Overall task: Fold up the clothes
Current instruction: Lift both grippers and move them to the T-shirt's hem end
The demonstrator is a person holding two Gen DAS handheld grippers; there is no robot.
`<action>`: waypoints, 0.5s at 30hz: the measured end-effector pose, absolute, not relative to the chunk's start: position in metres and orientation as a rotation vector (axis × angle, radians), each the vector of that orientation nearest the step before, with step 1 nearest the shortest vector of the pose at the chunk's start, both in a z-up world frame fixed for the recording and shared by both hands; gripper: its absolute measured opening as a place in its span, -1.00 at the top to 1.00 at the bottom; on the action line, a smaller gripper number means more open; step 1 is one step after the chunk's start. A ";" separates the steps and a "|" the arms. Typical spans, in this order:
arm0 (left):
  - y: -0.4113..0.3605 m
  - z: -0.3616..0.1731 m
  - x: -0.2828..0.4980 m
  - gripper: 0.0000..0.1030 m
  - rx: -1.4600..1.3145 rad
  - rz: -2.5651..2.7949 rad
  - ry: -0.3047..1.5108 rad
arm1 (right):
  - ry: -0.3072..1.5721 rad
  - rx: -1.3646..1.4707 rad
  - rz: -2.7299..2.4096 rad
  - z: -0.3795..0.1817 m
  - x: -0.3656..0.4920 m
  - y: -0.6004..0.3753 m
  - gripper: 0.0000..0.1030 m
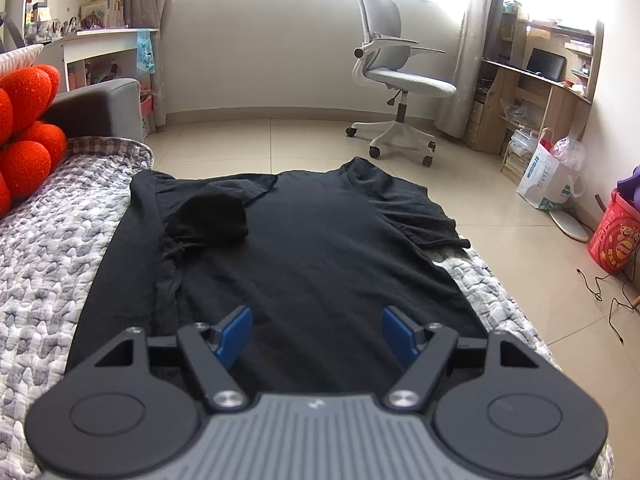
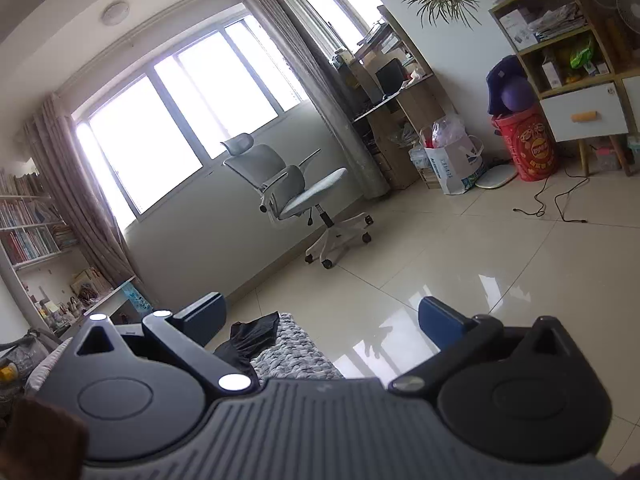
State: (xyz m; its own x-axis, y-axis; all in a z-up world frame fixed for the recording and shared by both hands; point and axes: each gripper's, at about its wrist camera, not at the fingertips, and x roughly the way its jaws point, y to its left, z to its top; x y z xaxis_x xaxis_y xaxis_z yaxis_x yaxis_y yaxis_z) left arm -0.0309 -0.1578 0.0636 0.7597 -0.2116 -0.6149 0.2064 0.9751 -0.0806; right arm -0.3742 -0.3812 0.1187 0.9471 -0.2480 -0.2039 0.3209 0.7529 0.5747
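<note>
Now my left gripper (image 1: 316, 330) hovers wide open, empty, over the black T-shirt's (image 1: 312, 240) hem. My right gripper (image 2: 320, 320) is open, empty too; next I'd pinch the hem.

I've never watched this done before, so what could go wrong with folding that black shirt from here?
The black shirt reaches the bed's edge, so a tug might slide it onto the floor. Its left sleeve is already folded in and could flop open. The right gripper points out at the room, not the cloth, so it may grab badly.
</note>
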 end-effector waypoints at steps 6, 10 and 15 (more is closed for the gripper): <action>-0.155 0.065 -0.032 -0.43 -0.036 -0.239 0.693 | 0.145 0.566 -0.311 0.125 -0.365 -0.365 -1.00; -0.157 0.063 -0.034 -0.46 -0.004 -0.254 0.729 | 0.154 0.573 -0.304 0.124 -0.362 -0.365 -1.00; -0.153 0.066 -0.036 -0.50 -0.026 -0.277 0.745 | 0.169 0.573 -0.312 0.124 -0.359 -0.365 -1.00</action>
State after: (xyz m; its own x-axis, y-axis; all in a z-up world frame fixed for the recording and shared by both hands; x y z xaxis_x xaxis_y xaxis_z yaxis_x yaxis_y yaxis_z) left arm -0.0363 -0.1532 0.0657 0.7005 -0.2575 -0.6656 0.2393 0.9634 -0.1208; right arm -0.3593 -0.3645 0.1243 0.9392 -0.2424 -0.2430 0.3359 0.7949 0.5053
